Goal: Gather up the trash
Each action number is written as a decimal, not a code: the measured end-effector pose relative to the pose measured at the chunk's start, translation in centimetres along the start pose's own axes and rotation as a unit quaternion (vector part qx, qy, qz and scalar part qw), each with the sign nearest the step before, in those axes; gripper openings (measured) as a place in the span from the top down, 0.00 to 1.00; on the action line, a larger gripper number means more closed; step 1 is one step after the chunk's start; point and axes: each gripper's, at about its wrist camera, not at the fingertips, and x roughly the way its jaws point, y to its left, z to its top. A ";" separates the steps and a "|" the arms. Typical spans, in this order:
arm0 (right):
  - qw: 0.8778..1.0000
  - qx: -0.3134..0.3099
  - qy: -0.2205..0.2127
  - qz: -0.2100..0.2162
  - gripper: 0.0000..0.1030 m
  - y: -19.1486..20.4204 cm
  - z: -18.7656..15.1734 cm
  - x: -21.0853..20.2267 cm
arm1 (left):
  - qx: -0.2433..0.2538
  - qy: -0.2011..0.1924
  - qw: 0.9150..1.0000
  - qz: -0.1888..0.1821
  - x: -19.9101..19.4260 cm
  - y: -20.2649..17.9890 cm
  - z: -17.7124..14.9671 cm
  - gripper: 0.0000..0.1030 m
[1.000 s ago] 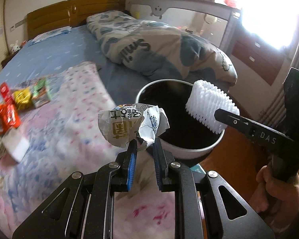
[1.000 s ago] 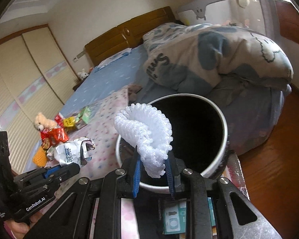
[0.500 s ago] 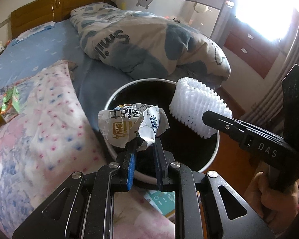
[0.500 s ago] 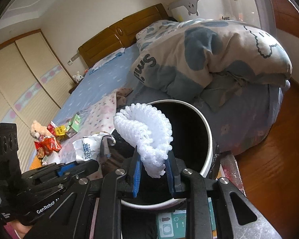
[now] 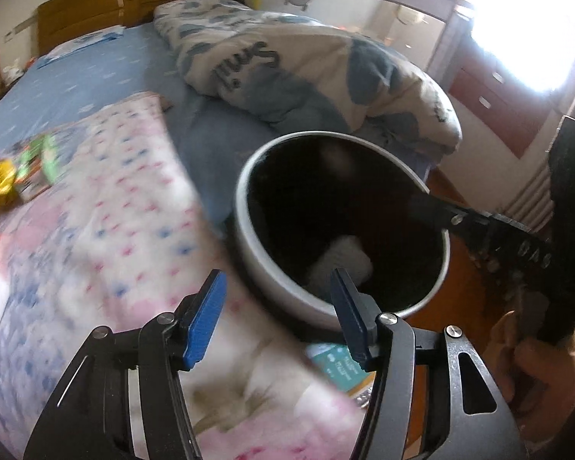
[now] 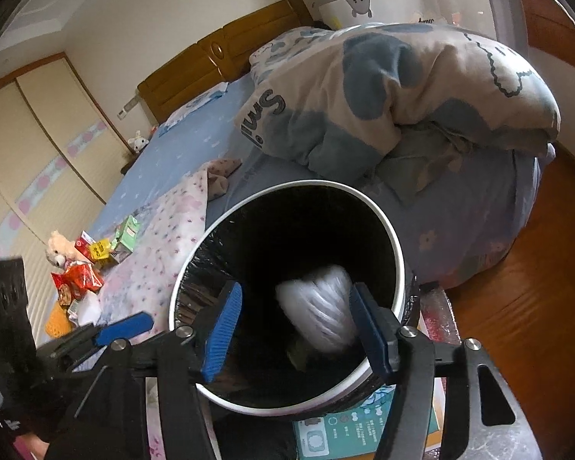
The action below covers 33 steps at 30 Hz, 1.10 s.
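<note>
Dropping is the step: both grippers, left point(image 5: 276, 310) and right point(image 6: 295, 322), are opening their jaws over the bin point(image 6: 396, 253), nothing pinched; white foam net point(image 6: 318, 314) is falling between the right jaws. Next, likely reaching for wrappers point(image 6: 80, 280) lying far left on the bed point(image 6: 180, 142)

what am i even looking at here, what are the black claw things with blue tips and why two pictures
No robot: a person holds a hand tool in each hand, each with two blue-padded fingers and a wide-angle camera looking along them. One picture comes from the left gripper, the other from the right gripper. Both hover over a white-rimmed bin beside a bed. Their jaws are opening; neither grips anything. A white foam net, blurred, is dropping into the bin between the right fingers. More snack wrappers wait on the flowered blanket, near a folded quilt.
</note>
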 end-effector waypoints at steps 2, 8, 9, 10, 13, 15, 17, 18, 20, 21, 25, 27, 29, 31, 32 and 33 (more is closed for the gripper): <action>1.000 0.001 -0.006 0.003 0.36 0.5 -0.2 -0.2 | -0.016 -0.005 1.000 0.013 -0.8 1.3 -1.0 0.44; 0.999 -0.008 -0.017 0.027 0.25 3.4 -1.5 -0.5 | -0.052 -0.023 0.997 0.049 -3.6 5.0 -3.6 0.43; 0.999 -0.011 -0.017 0.031 0.24 4.1 -1.8 -0.4 | -0.056 -0.027 0.997 0.056 -4.2 5.6 -4.0 0.43; 0.999 -0.016 -0.017 0.037 0.24 4.8 -2.1 -0.4 | -0.060 -0.031 0.996 0.063 -4.7 6.2 -4.3 0.43; 0.998 -0.034 -0.013 0.055 0.23 7.2 -3.1 -0.2 | -0.071 -0.040 0.993 0.081 -6.2 7.9 -5.5 0.43; 0.997 -0.045 -0.008 0.069 0.23 9.0 -3.6 0.0 | -0.080 -0.045 0.991 0.093 -7.1 8.9 -6.4 0.43; 0.995 -0.059 -0.005 0.080 0.23 10.5 -4.2 0.1 | -0.092 -0.051 0.989 0.103 -8.1 10.2 -7.2 0.42; 0.994 -0.067 -0.003 0.087 0.23 11.4 -4.5 0.2 | -0.098 -0.053 0.988 0.108 -8.6 10.8 -7.7 0.42; 0.992 -0.081 0.000 0.098 0.22 12.8 -5.0 0.3 | -0.108 -0.056 0.985 0.120 -9.3 11.8 -8.4 0.42; 0.991 -0.087 0.002 0.104 0.22 13.4 -5.2 0.3 | -0.112 -0.058 0.984 0.123 -9.6 12.2 -8.7 0.42; 0.986 -0.111 0.011 0.124 0.20 16.0 -6.0 0.8 | -0.139 -0.063 0.978 0.140 -11.0 14.5 -10.2 0.42; 0.984 -0.123 0.016 0.132 0.19 17.3 -6.4 1.2 | -0.153 -0.064 0.975 0.149 -11.6 15.6 -10.9 0.42; 0.982 -0.130 0.022 0.138 0.19 18.3 -6.9 1.6 | -0.165 -0.065 0.972 0.155 -12.0 16.6 -11.4 0.42; 0.980 -0.136 0.028 0.143 0.19 19.5 -7.3 2.0 | -0.176 -0.065 0.969 0.163 -12.5 17.6 -11.9 0.42; 0.979 -0.140 0.031 0.147 0.19 20.0 -7.5 2.3 | -0.180 -0.066 0.967 0.166 -12.6 17.9 -12.0 0.42; 0.978 -0.144 0.034 0.150 0.19 20.5 -7.7 2.6 | -0.184 -0.067 0.966 0.170 -12.9 18.3 -12.3 0.42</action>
